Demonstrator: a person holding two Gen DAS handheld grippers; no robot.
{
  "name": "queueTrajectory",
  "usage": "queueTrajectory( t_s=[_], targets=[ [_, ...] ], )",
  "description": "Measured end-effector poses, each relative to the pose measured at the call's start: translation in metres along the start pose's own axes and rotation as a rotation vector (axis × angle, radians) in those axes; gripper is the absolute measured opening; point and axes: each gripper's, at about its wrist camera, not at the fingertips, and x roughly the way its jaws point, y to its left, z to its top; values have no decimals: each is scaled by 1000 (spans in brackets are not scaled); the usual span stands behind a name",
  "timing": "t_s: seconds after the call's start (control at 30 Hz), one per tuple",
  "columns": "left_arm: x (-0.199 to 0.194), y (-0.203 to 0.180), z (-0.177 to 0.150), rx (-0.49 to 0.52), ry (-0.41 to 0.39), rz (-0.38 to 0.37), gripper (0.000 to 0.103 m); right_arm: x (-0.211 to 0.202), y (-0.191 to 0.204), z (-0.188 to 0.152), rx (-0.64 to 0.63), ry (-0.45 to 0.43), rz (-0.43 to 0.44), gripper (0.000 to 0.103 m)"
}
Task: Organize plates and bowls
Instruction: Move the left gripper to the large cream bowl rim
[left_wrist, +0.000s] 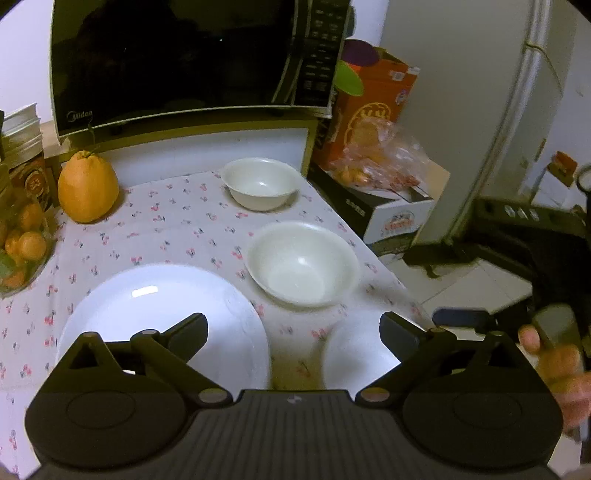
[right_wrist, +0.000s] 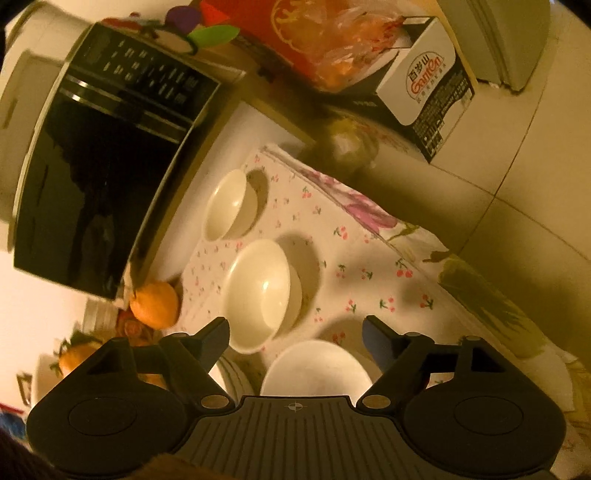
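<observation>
On the cherry-print cloth (left_wrist: 166, 221) lie a large white plate (left_wrist: 155, 314) at the near left, a smaller white plate (left_wrist: 354, 350) at the near right, a larger white bowl (left_wrist: 303, 264) in the middle and a smaller white bowl (left_wrist: 262, 182) behind it. My left gripper (left_wrist: 293, 328) is open and empty, above the gap between the two plates. My right gripper (right_wrist: 295, 336) is open and empty, tilted, above the smaller plate (right_wrist: 314, 369), with the larger bowl (right_wrist: 258, 291) and the smaller bowl (right_wrist: 229, 205) ahead of it.
A black microwave (left_wrist: 184, 62) stands at the back on a white shelf. A large orange fruit (left_wrist: 88, 186) and a bag of small oranges (left_wrist: 22, 251) lie at the left. Boxes and a fruit bag (left_wrist: 376, 166) sit right of the table, beside a fridge (left_wrist: 480, 110).
</observation>
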Motion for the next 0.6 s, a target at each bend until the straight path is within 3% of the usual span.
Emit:
queueTrajectory(
  t_s=[0.3, 0.43, 0.6],
  targets=[
    [38, 17, 36, 66, 9, 11, 99, 13, 4, 12, 48, -18, 37, 81],
    [60, 23, 49, 114, 44, -28, 95, 19, 1, 16, 140, -15, 81, 81],
    [80, 39, 59, 56, 104, -89, 90, 27, 4, 20, 136, -28, 74, 81]
  ],
)
